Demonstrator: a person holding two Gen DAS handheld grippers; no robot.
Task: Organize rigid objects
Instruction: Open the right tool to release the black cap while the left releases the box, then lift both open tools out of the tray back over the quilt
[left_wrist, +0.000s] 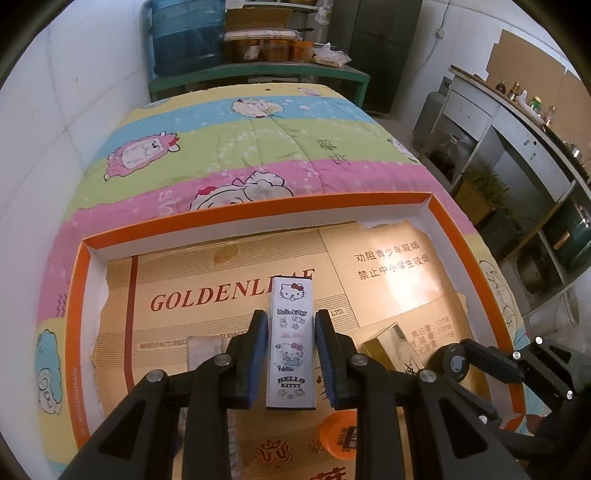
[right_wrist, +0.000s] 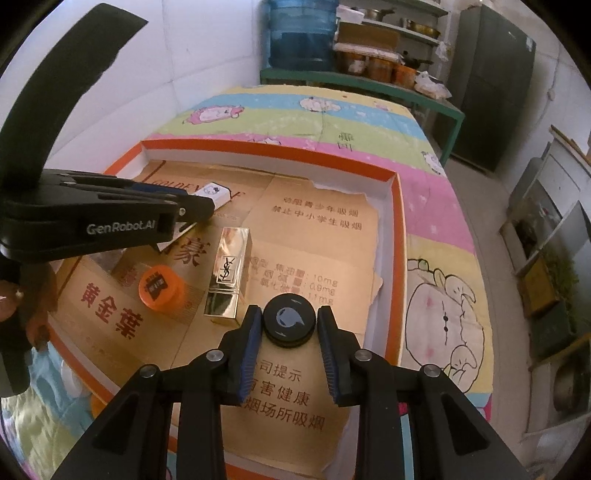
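The bed's cartoon-sheep quilt (left_wrist: 258, 147) fills most of both views, its near end covered by the shallow orange-rimmed tray (left_wrist: 303, 201), whose floor is lined with flattened tan cardboard (left_wrist: 388, 266) printed in red and black; much of that print is masked by the tools and by glare. At the foot of the bed a green shelf (left_wrist: 258, 68) carries a blue water bottle (left_wrist: 184, 33) and orange jars too blurred to read. In the left wrist view the left gripper (left_wrist: 290, 352) has its blue-padded jaws set either side of the white Hello Kitty box (left_wrist: 291, 339); the left pad seems to touch it, a thin gap shows at the right, so whether it is truly clamped I cannot tell. The box's near end hides part of the orange round lid (left_wrist: 338, 430). A gold lipstick case (right_wrist: 229, 273) lies flat on the cardboard, just beside that lid, and is half hidden behind the linkage in the left view. The right gripper (right_wrist: 290, 341) has its jaws pressed against both sides of the small black round jar (right_wrist: 290, 321), grasping it low over the cardboard near the tray's right wall.
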